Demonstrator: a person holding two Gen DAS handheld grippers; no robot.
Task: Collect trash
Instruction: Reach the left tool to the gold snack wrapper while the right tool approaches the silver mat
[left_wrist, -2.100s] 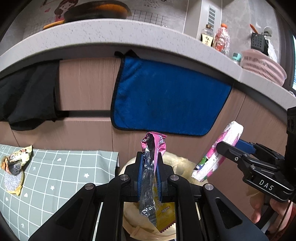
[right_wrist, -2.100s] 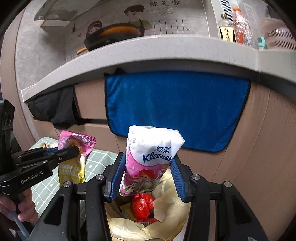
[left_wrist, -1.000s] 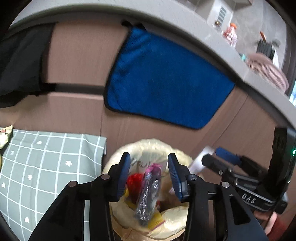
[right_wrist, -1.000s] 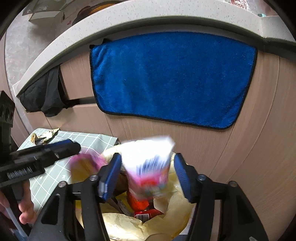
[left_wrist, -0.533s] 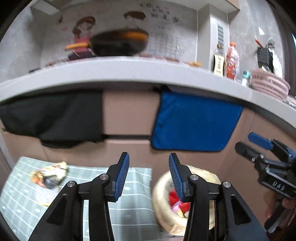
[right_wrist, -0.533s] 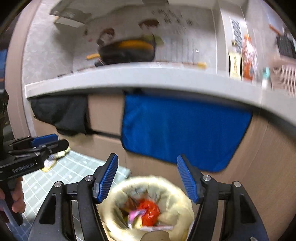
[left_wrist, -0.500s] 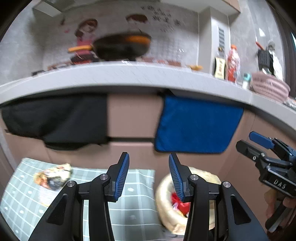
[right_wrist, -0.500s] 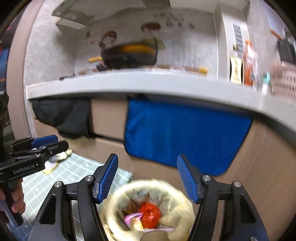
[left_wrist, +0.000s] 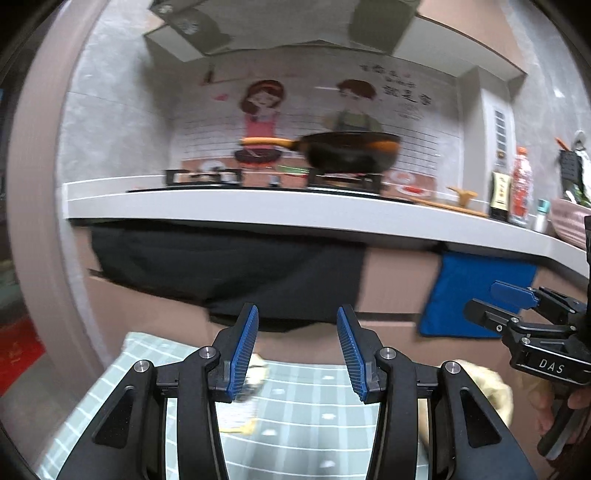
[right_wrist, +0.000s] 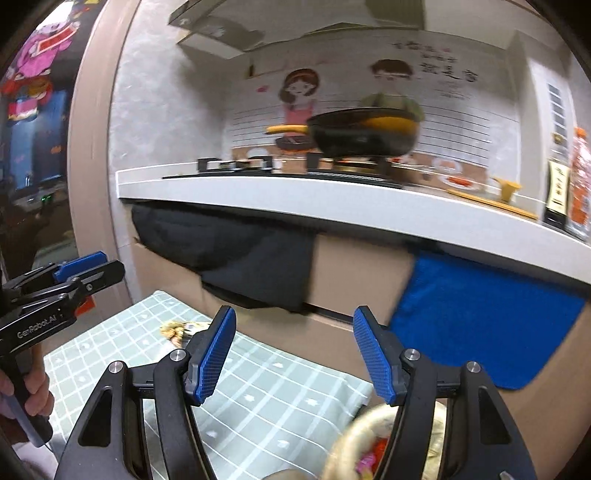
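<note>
left gripper (left_wrist: 297, 349): our fingers stand parted about halfway, with nothing between the blue pads; we judge them free for the next pick.
right gripper (right_wrist: 291, 354): spread wide and empty too; in the left wrist view it shows only as a side profile at the right edge, above a person's hand (left_wrist: 557, 406).
trash bin (right_wrist: 354, 443): lined with a yellowish bag, low and just right of the desk's end; we think it sits beside the desk so scraps can go straight in. red and pink bits show inside it.
remaining trash (right_wrist: 181, 328): a crumpled gold-and-dark wrapper lies on the desk (right_wrist: 258, 398) near its far edge, close to the cabinet front; in the left view it sits just behind our left finger.
cloths: a black cloth (left_wrist: 229, 273) and a blue towel (right_wrist: 480, 325) hang off the counter edge, probably just to dry.
hard to make out: the wrapper is blurred and partly covered by a finger in both views, so we cannot tell its print or whether a second scrap lies under it.
cut off: the bin is cropped at the bottom edge and screened by the right finger, so its fill is unclear.
counter (left_wrist: 295, 210): a wok (left_wrist: 351, 151) sits on the stove above.
</note>
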